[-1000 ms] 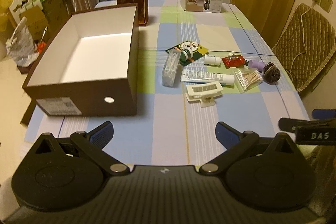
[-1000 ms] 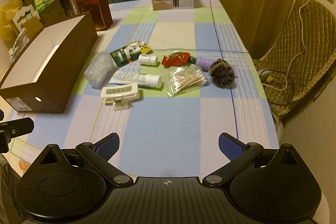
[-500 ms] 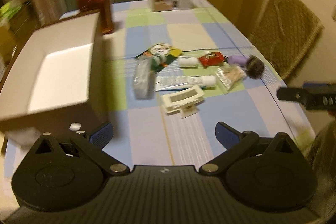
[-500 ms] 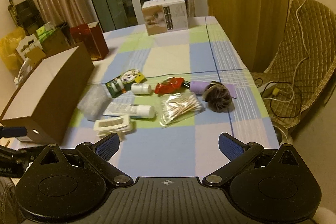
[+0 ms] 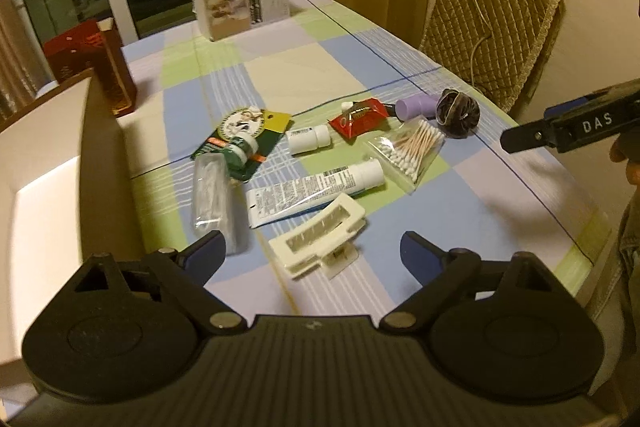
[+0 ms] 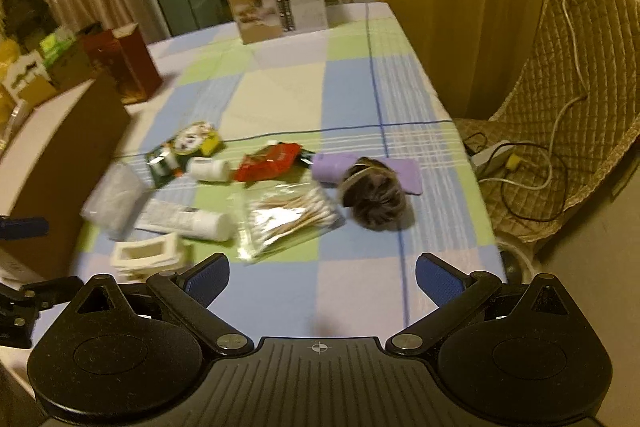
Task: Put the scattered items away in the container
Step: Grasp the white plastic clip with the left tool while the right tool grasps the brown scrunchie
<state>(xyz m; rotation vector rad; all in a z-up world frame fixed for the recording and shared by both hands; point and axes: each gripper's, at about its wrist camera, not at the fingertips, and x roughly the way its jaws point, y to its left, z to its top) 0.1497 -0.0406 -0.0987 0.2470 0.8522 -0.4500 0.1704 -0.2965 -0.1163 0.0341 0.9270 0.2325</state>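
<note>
Now both sets of jaws gape wide, empty: the left gripper point(image 5: 310, 253) has swung from the brown box point(image 5: 60, 187) toward the cream hair clip point(image 5: 320, 241) just ahead, while the right gripper point(image 6: 322, 277) has closed in on the cotton-swab bag point(image 6: 286, 219) and dark scrunchie point(image 6: 376, 197). Everything lies scattered on the checked surface point(image 5: 460, 203); first pickups look imminent, nothing boxed yet.

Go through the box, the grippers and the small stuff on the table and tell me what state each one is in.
Left gripper: open, holding nothing.
Right gripper: open, holding nothing.
Brown box: open; no items seen inside.
Tube: capped, lying flat.
White bottle: capped, on its side.
Swab bag: lying flat.
Hair clip: on the table.
</note>
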